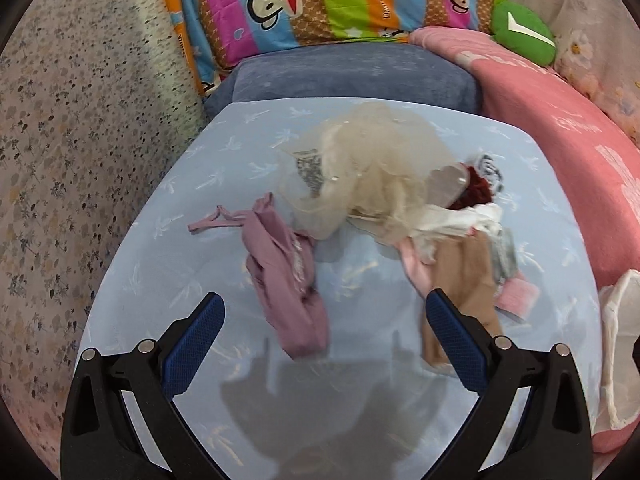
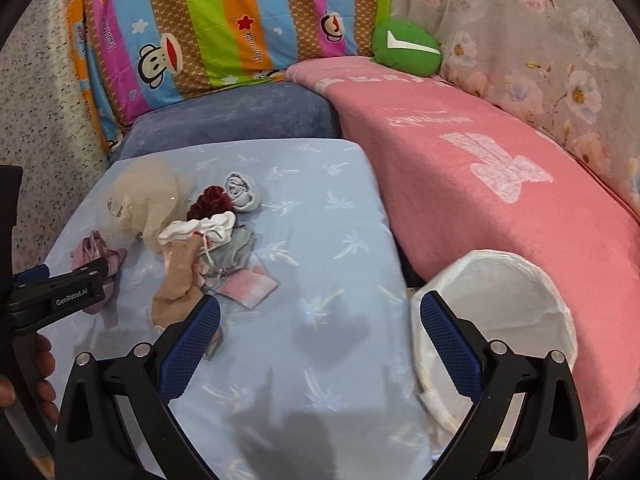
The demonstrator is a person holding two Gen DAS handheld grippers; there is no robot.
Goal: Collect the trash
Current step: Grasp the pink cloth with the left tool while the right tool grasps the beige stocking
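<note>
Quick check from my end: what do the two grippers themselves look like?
Both match: the left gripper and right gripper have black plastic linkage arms with silver rivets and jaws faced with blue textured pads. The right view shows white "GenRobot.AI" lettering on the left gripper's side. No cables show.

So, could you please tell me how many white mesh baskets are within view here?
1. The white mesh basket sits to the right of the light-blue cushion, against the pink blanket, just beyond the right tongs. Others may lie outside the frame.
</note>
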